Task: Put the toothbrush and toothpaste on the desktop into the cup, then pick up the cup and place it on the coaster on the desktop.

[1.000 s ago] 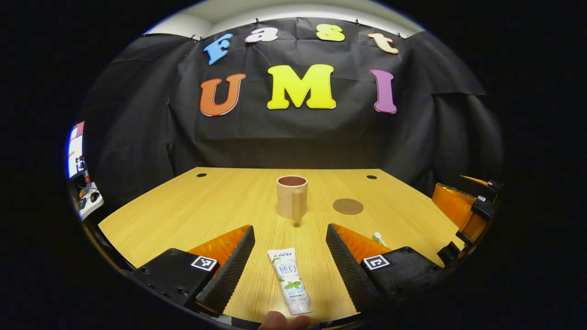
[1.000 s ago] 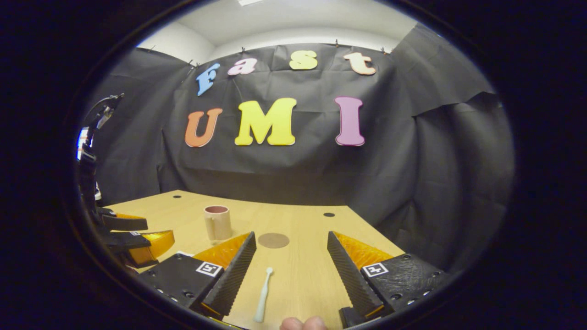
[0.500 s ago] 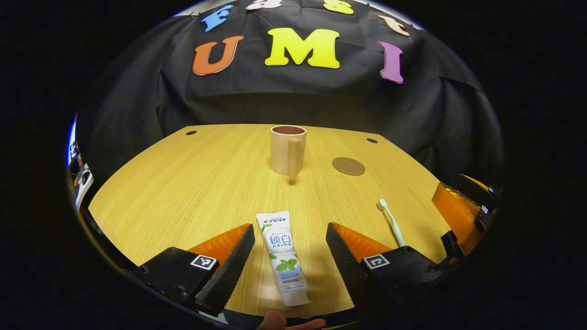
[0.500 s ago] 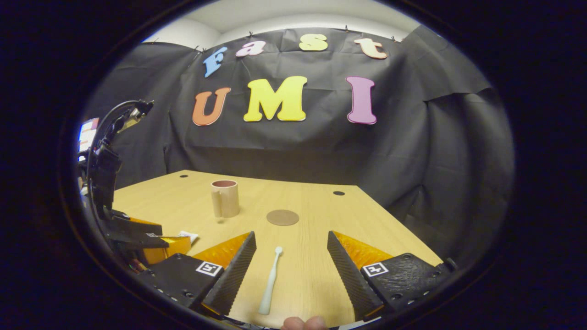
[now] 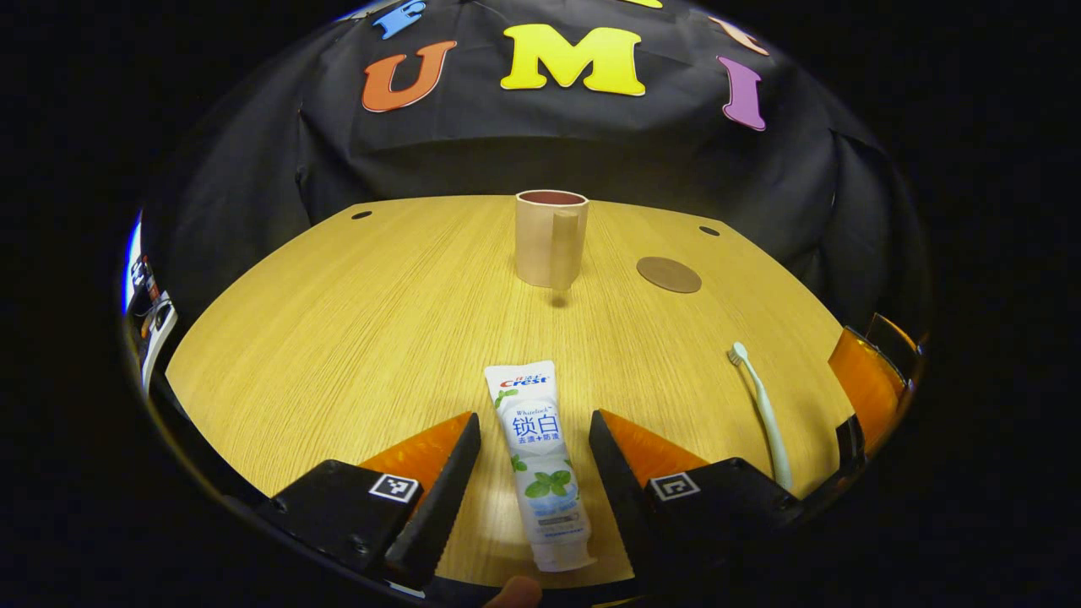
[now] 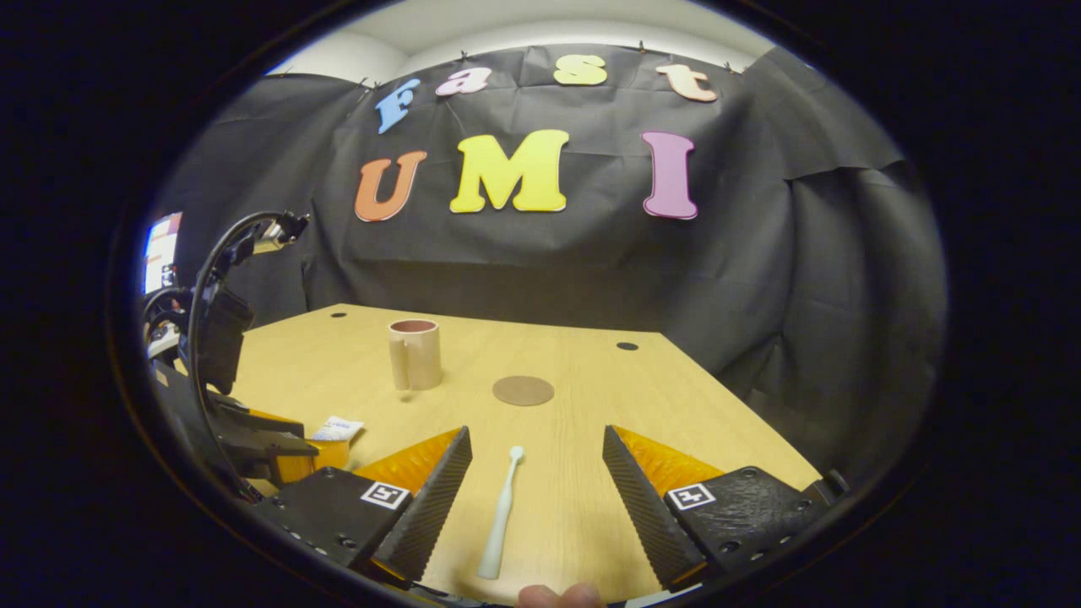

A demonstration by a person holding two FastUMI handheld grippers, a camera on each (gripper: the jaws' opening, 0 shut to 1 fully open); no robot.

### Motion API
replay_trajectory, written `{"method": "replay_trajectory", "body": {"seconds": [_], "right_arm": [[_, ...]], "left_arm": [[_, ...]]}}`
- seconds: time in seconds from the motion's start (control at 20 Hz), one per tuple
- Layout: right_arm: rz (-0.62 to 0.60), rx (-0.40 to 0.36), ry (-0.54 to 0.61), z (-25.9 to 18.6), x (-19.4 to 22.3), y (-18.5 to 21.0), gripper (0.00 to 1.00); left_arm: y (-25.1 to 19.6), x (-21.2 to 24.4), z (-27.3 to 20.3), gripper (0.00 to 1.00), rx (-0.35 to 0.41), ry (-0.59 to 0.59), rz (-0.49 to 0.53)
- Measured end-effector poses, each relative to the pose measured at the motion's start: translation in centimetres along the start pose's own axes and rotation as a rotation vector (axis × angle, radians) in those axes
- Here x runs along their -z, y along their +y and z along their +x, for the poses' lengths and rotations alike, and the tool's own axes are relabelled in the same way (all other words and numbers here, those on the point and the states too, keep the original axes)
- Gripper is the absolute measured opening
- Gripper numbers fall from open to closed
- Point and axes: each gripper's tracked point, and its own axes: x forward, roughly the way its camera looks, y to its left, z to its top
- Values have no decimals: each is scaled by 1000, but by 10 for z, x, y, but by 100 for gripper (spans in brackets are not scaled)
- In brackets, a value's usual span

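Observation:
A white toothpaste tube (image 5: pixel 540 460) lies flat on the wooden desktop (image 5: pixel 363 321), cap end towards me, between the fingers of my left gripper (image 5: pixel 534 439), which is open and straddles it without touching. A white toothbrush (image 6: pixel 502 513) lies between the fingers of my right gripper (image 6: pixel 536 460), also open; the same toothbrush (image 5: pixel 762 411) lies right of the toothpaste. The beige cup (image 5: pixel 551 237) stands upright farther back, handle facing me. A round brown coaster (image 5: pixel 668 274) lies to its right. The cup (image 6: pixel 415 354) and coaster (image 6: pixel 523 390) also appear in the right gripper view.
In the right gripper view the left gripper (image 6: pixel 266 435) and its cable stand at the left over the toothpaste tip (image 6: pixel 336 429). The right gripper's finger (image 5: pixel 861 384) shows at the desktop's right edge. Black cloth walls the back and right. Small holes (image 5: pixel 708 230) mark the far desktop.
My left gripper has tipped downward and moved forward over the toothpaste, its fingers narrowing slightly around the tube. My right gripper has risen a little; the toothbrush stays between its fingers.

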Motion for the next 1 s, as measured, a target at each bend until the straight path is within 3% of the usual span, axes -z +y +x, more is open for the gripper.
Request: {"method": "replay_trajectory", "body": {"seconds": [0.05, 0.25, 0.55, 0.6, 0.7, 1.0], "right_arm": [[0, -1, 4, 1, 1, 0, 95], [-19, 6, 13, 3, 3, -1, 97], [4, 0, 39, 8, 9, -1, 95], [6, -1, 46, 9, 11, 0, 95], [17, -11, 62, 11, 15, 3, 95], [54, -27, 161, 23, 34, 17, 95]], "left_arm": [[1, 2, 1, 80, -2, 6, -3], [6, 10, 4, 64, -4, 41, -26], [0, 3, 6, 46, 17, 37, -12], [0, 3, 6, 49, 22, 35, -11], [0, 1, 5, 42, 31, 27, -16], [1, -23, -14, 39, 53, -83, -9]]}}
